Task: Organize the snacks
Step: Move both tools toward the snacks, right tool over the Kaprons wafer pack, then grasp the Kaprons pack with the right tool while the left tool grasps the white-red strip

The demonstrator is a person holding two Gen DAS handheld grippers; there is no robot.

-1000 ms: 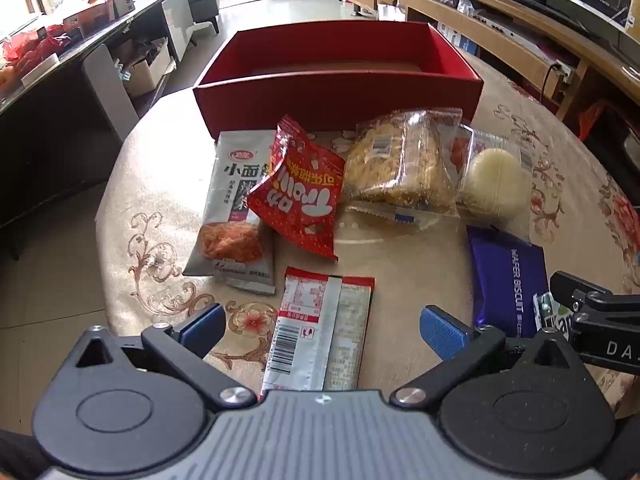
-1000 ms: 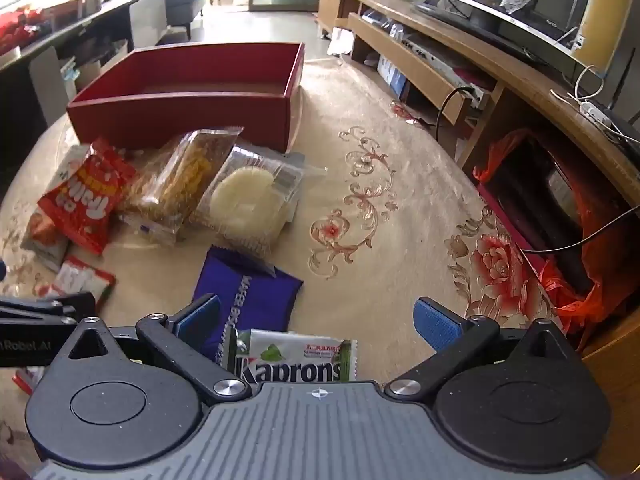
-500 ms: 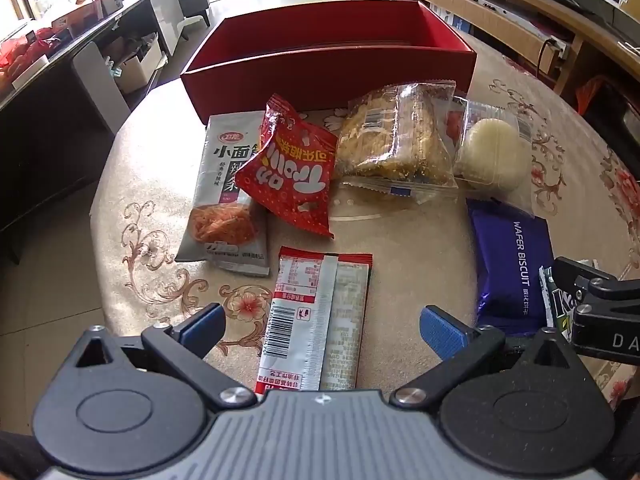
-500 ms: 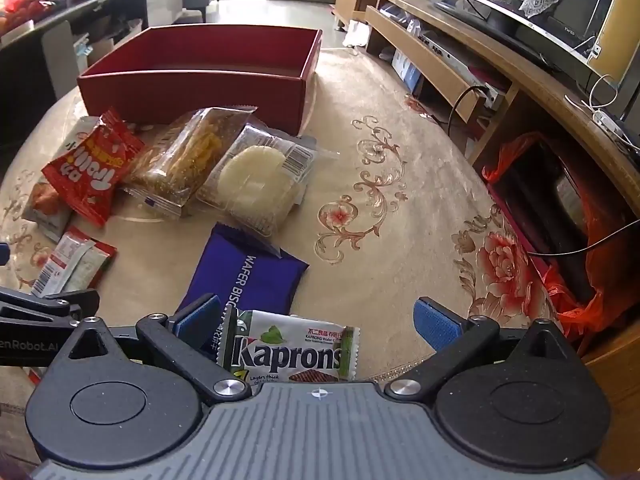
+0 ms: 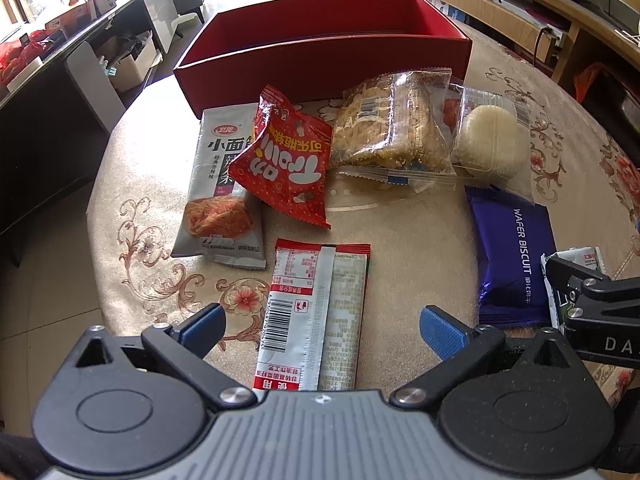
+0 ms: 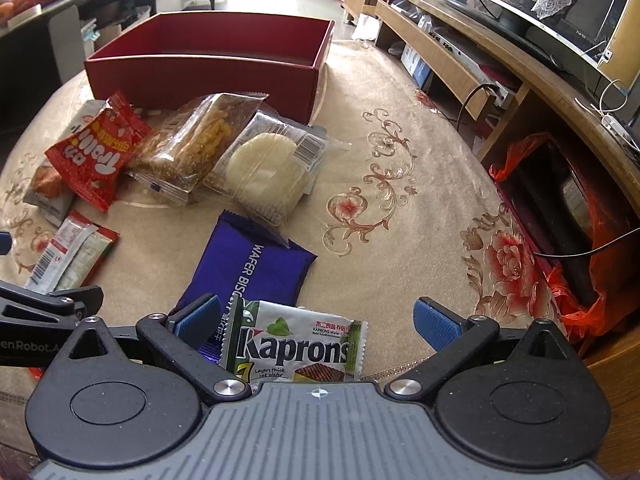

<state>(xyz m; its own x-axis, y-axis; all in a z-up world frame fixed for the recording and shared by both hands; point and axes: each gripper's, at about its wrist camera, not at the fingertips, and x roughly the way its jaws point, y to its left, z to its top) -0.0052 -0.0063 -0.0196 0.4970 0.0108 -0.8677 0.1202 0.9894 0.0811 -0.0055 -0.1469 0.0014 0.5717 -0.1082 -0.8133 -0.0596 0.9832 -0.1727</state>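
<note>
While every snack lies loose on the table [image 6: 420,208], the sorting looks barely begun, if at all: judging by what shows, nothing has gone into a container yet. At the far side stands the red box [image 5: 320,64], open-topped; the visible part of its inside is bare, though the near wall hides some of the floor. Just in front of it, from right to left, lie the clear pack with a pale round cake [image 5: 490,138], the clear bag of golden crisp bars [image 5: 394,126], the red Trolli bag [image 5: 286,160] and the grey noodle-snack packet [image 5: 218,188], the red bag overlapping the grey one. Nearer on the right lies the purple wafer biscuit pack [image 6: 250,264], and touching its near end the green-and-white Kaprons wafer [image 6: 294,346]. Nearer on the left lies the red-and-white sachet [image 5: 316,312], barcode side up. The left gripper [image 5: 322,326] hangs over that sachet with its blue pads spread wide on either side, holding nothing. The right gripper [image 6: 316,322] hangs over the Kaprons wafer, likewise spread wide and empty. All seven packets remain to be put away, presumably in the box.
</note>
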